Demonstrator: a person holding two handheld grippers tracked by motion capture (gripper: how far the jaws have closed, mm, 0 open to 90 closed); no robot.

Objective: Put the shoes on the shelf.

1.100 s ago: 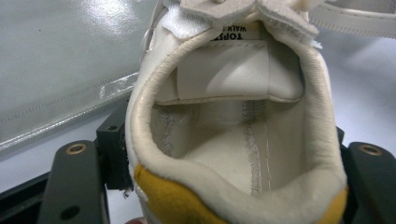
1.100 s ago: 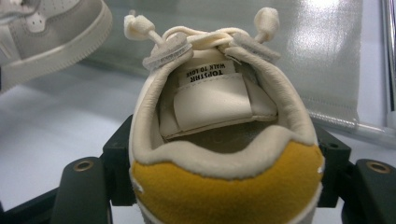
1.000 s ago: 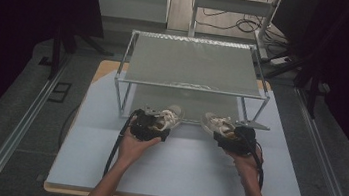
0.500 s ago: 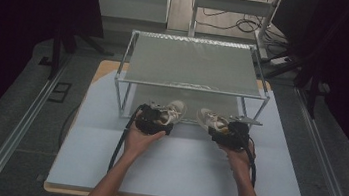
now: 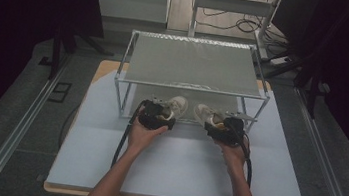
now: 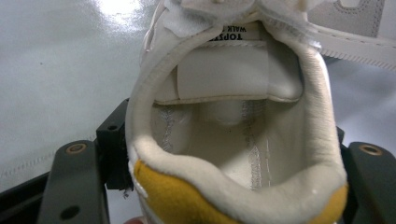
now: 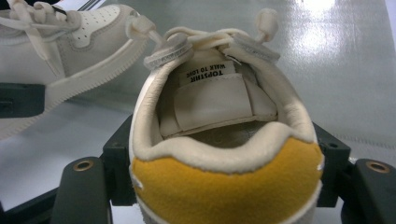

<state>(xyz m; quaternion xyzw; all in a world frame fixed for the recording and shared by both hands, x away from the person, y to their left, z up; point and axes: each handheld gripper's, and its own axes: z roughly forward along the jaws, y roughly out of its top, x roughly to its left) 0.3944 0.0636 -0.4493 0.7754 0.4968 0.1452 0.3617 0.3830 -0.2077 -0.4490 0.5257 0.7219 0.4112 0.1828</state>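
Two small white sneakers with yellow heel patches, one per gripper. Left gripper (image 5: pixel 164 113) has its jaws clamped on the heel of the left shoe (image 5: pixel 175 107), jaws pressed against both sides of the heel collar in the left gripper view, opening facing the camera. Right gripper (image 5: pixel 219 122) jaws likewise grasp the right shoe (image 5: pixel 206 114) by the heel, yellow patch (image 7: pixel 224 186) nearest the lens, tongue label readable. Both shoes point toe-forward at the front edge of the metal rack (image 5: pixel 194 62), toes just under its mesh shelf, low over the grey mat on the bench (image 5: pixel 178 176). Shoes near each other, not touching, toes angled slightly inward. Left shoe's side shows in the right gripper view, upper left.
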